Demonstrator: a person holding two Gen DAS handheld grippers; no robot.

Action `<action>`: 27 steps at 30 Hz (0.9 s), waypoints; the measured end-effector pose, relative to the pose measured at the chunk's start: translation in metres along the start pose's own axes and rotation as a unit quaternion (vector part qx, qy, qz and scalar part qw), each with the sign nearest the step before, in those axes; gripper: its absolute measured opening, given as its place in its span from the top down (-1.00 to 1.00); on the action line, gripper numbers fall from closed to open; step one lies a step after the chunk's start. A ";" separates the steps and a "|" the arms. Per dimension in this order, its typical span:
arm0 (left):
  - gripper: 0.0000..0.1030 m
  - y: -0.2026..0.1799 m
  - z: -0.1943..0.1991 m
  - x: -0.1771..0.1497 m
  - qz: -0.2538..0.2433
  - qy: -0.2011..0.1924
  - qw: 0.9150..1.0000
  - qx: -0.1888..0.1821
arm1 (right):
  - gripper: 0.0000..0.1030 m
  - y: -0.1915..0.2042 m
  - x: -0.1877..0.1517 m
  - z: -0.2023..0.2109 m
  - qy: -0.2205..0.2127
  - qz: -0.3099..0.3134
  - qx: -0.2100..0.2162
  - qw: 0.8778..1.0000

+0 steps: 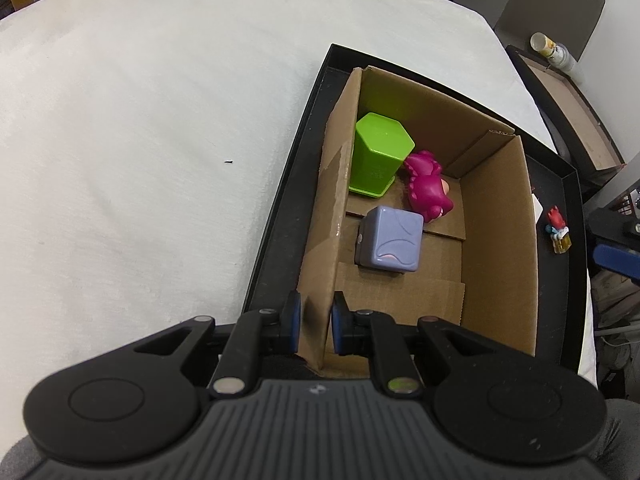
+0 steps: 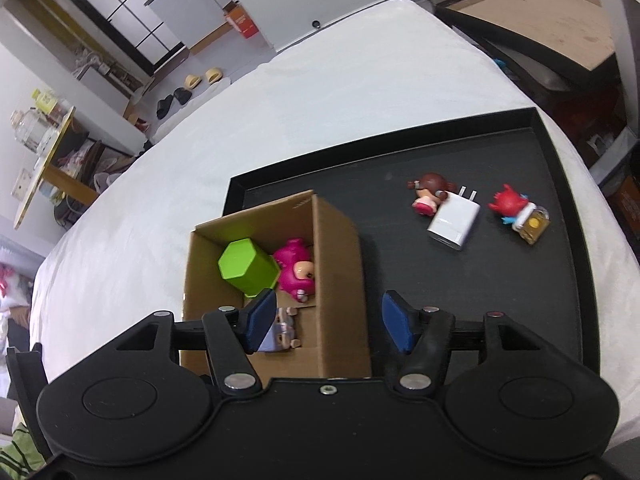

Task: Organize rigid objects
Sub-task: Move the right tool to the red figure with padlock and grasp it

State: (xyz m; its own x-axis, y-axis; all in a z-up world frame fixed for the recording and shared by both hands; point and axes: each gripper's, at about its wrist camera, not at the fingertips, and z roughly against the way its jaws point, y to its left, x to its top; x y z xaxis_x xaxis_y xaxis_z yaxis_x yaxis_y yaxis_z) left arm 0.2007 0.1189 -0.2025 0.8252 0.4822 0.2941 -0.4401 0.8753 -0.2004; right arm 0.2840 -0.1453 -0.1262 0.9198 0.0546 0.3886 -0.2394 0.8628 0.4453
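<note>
Cardboard box (image 1: 496,248), open-topped, brown, standing in the left part of a black tray (image 2: 560,320); the tray lies on a white-covered surface (image 1: 140,140).

Contents of box: green hexagonal cup (image 1: 378,156), upside down, at the far end against the left wall; magenta toy figure (image 1: 426,186), lying just beside the cup and touching it; lavender cube (image 1: 390,240), nearer the middle of the floor, close to the magenta figure.

Loose on the tray floor, right of the box and well apart from it: white plug adapter (image 2: 454,222), prongs pointing away; brown-haired doll figure (image 2: 426,196), lying against the adapter's far left corner; red-haired figure (image 2: 510,204) on a small yellow and white base, just right of the adapter.

Left gripper (image 1: 314,328): jaws drawn close, clamped on the near end of the box's left wall, one blue pad outside and one inside.

Right gripper (image 2: 328,322): jaws partly apart, holding nothing, hanging above the box's right wall; left pad over the interior, right pad over the tray.

Beyond the tray: a second shallow black-framed tray with brown floor (image 2: 552,24), beside the covered surface.
</note>
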 end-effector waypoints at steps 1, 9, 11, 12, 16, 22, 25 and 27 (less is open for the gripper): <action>0.72 -0.001 0.000 0.000 0.000 0.001 1.000 0.003 | -0.15 -0.004 0.000 0.001 0.000 -0.003 0.001 1.000; 0.72 -0.006 0.001 0.000 0.007 0.005 1.000 0.023 | -0.16 -0.029 0.001 0.013 -0.009 -0.014 0.006 1.000; 0.73 -0.008 0.001 0.000 0.008 0.007 1.000 0.030 | -0.17 -0.035 0.003 0.015 -0.011 -0.015 0.006 1.000; 0.73 -0.009 0.001 0.000 0.008 0.008 0.999 0.033 | -0.17 -0.038 0.003 0.016 -0.012 -0.016 0.007 1.000; 0.73 -0.011 0.001 0.000 0.010 0.011 0.999 0.042 | -0.18 -0.050 0.005 0.019 -0.013 -0.017 0.007 1.000; 0.74 -0.015 0.001 0.001 0.011 0.014 0.998 0.055 | -0.18 -0.068 0.007 0.022 -0.014 -0.027 0.014 0.999; 0.75 -0.018 0.000 0.001 0.009 0.017 0.998 0.061 | -0.19 -0.076 0.008 0.022 -0.015 -0.032 0.016 0.999; 0.75 -0.018 -0.001 0.001 0.009 0.018 0.998 0.064 | -0.19 -0.080 0.009 0.022 -0.015 -0.035 0.016 0.999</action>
State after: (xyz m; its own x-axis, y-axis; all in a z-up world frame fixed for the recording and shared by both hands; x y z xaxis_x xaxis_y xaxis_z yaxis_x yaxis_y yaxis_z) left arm 0.2098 0.1033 -0.1994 0.8277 0.4984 0.2581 -0.4947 0.8650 -0.0837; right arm 0.3049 -0.2250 -0.1404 0.9250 -0.0213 0.3793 -0.1846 0.8473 0.4980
